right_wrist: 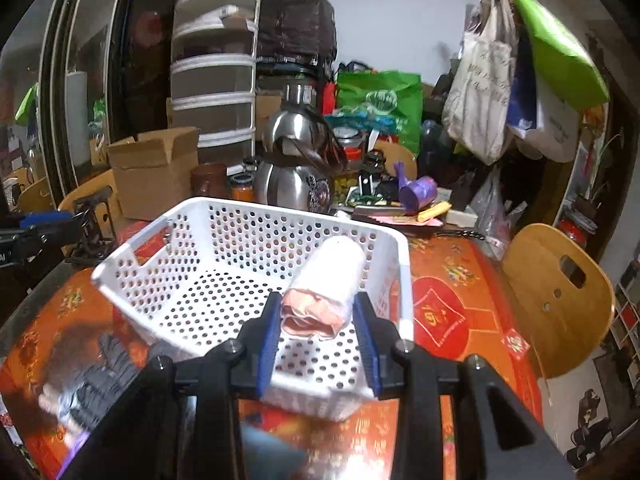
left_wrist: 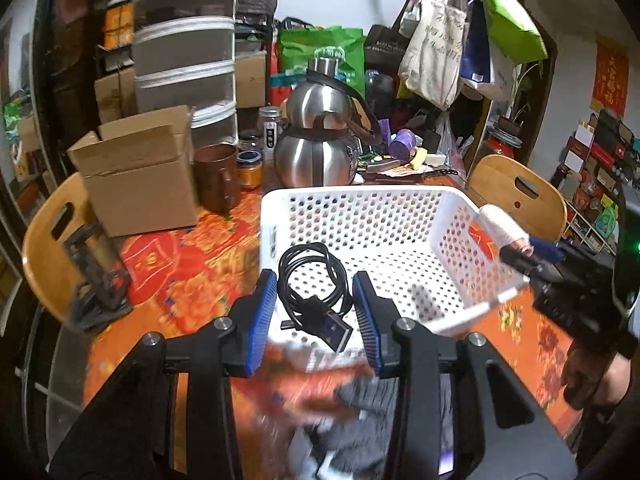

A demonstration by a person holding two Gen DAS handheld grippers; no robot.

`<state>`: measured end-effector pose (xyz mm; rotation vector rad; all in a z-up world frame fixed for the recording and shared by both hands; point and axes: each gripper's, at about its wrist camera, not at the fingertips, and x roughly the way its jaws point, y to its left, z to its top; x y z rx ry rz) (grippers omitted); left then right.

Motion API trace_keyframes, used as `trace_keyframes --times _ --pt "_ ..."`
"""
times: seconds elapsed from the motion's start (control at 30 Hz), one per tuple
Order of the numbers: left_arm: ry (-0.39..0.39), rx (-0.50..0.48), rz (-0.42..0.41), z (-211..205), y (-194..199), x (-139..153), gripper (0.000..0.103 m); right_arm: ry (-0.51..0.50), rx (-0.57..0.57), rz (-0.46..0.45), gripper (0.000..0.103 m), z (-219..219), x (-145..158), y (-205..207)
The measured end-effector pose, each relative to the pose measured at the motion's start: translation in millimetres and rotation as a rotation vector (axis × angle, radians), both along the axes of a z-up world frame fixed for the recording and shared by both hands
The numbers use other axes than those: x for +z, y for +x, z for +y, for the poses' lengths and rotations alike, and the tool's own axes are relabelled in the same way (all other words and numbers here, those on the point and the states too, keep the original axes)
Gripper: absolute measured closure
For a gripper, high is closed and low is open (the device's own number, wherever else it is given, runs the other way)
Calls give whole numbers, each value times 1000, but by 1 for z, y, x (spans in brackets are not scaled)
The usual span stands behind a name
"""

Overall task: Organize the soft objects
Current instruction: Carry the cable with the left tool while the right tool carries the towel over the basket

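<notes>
The white basket (right_wrist: 224, 280) lies just ahead of and below both grippers, the right gripper (right_wrist: 318, 330) clamped on a rolled cloth (right_wrist: 328, 284) pointing lengthwise away from its jaws over the basket floor, the left gripper (left_wrist: 314, 312) pinching a coiled black cable (left_wrist: 312, 280).

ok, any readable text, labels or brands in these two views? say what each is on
"天官赐福" (likely, small): gold characters on the red wall hanging.
Canvas tote bag: dark Chinese print, too blurred to read.
Green shopping bag: white logo and print, unreadable.
Black bag: pale lettering, too small.
Jar: label too small.
Tablecloth: gold marks on red squares, blurred.
</notes>
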<state>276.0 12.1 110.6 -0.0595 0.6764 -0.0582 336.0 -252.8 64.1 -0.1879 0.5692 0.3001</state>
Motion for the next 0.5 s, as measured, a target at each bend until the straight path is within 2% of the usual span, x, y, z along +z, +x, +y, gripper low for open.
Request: trace_keyframes --times 0.17,0.27,0.37,0.5 --pt "7 -17 86 -16 74 -5 66 1 -11 94 69 6 -13 45" --pt "8 -31 148 -27 104 -20 66 14 -14 154 69 6 -22 61" --pt "29 -30 194 -34 121 -40 66 3 -5 206 68 8 -33 73" --pt "1 -23 225 -35 130 -52 66 7 5 222 68 9 -36 75"
